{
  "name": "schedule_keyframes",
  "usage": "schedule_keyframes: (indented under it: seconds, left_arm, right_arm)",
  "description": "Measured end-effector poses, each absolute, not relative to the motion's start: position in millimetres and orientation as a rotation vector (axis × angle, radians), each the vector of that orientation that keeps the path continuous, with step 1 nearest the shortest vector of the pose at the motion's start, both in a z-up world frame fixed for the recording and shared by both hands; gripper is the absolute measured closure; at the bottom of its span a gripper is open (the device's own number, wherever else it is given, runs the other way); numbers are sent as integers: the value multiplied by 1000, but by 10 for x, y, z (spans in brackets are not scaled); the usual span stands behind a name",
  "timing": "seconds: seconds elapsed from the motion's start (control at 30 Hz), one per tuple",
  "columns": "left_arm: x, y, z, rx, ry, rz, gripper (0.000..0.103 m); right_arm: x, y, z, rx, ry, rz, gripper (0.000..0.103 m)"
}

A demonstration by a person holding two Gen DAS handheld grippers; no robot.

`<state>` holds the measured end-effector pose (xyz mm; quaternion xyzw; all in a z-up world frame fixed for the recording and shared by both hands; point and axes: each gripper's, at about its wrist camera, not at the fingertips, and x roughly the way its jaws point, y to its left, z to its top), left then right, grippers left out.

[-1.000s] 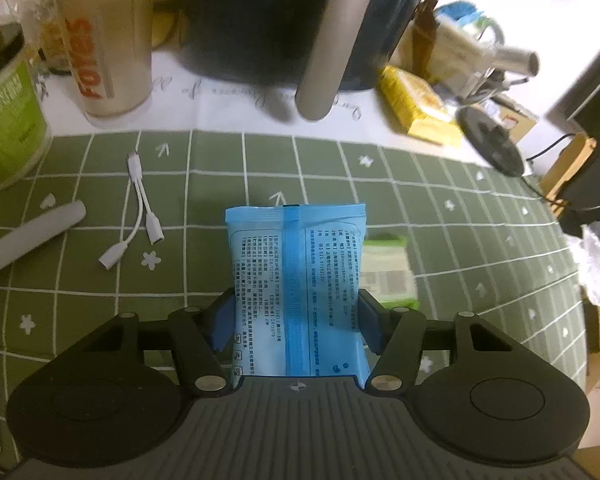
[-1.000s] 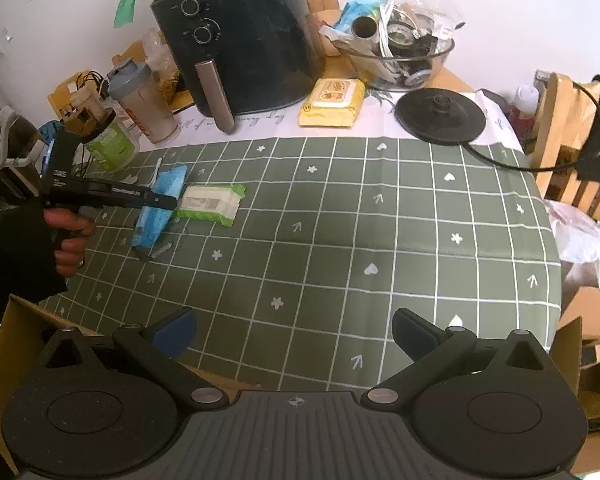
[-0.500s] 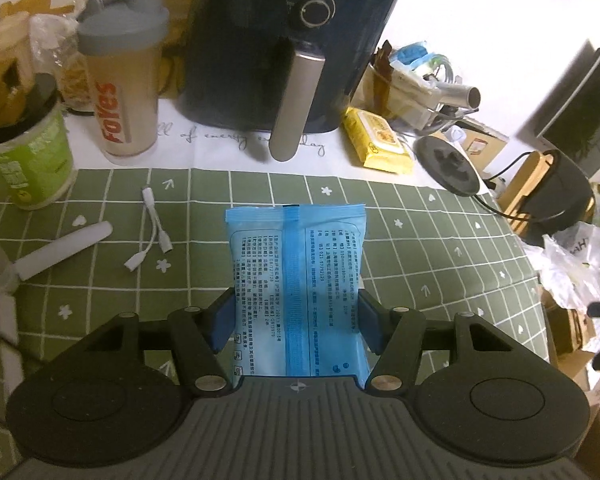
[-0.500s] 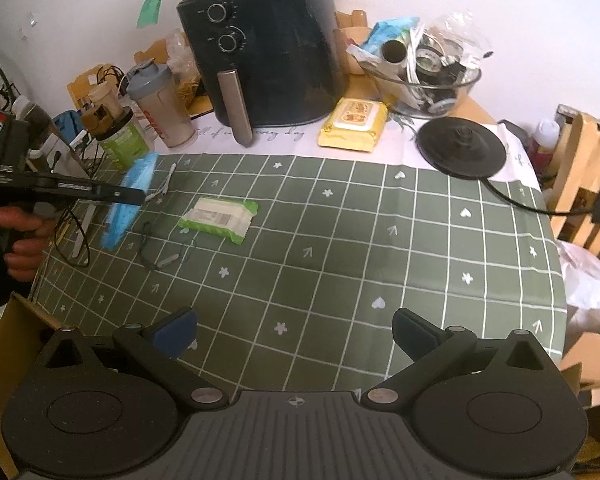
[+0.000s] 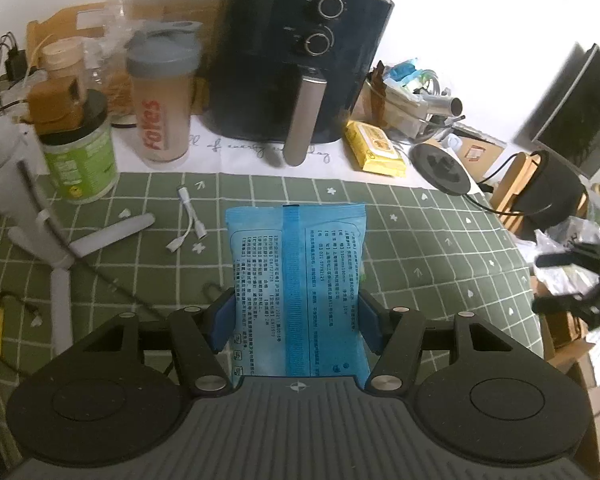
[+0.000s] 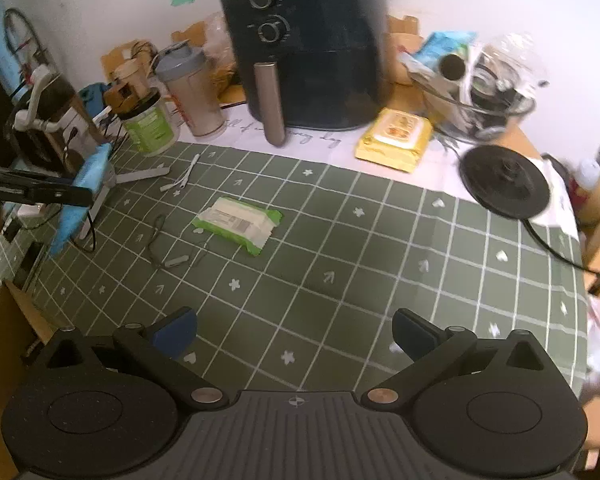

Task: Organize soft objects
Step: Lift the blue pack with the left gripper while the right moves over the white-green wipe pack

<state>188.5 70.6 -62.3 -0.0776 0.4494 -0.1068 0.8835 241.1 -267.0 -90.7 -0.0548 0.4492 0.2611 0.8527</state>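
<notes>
On tablecloth (image 6: pixel 340 264) — one green pack (image 6: pixel 238 224).
</notes>
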Motion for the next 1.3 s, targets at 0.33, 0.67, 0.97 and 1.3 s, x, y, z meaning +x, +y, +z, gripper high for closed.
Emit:
schedule_keyframes:
  seconds: [0.33, 0.67, 0.97, 1.3]
  left_arm:
    - [1543, 889, -571, -196, 949, -157, 43]
    - [1245, 1037, -581, -231, 962, -97, 43]
    - [1017, 1150, -626, -264, 973, -39, 43]
    - [778, 1255, -711, -296, 1007, 28, 43]
  right_arm:
    - [2775, -2314, -1158, -252, 943, 675, 0]
    - [3115, -1902, -1455, -375, 919, 792, 0]
    - [3358, -1481, -1785, -519, 893, 868, 1]
    - [3606, -1133, -2075, -565, 870, 899, 5]
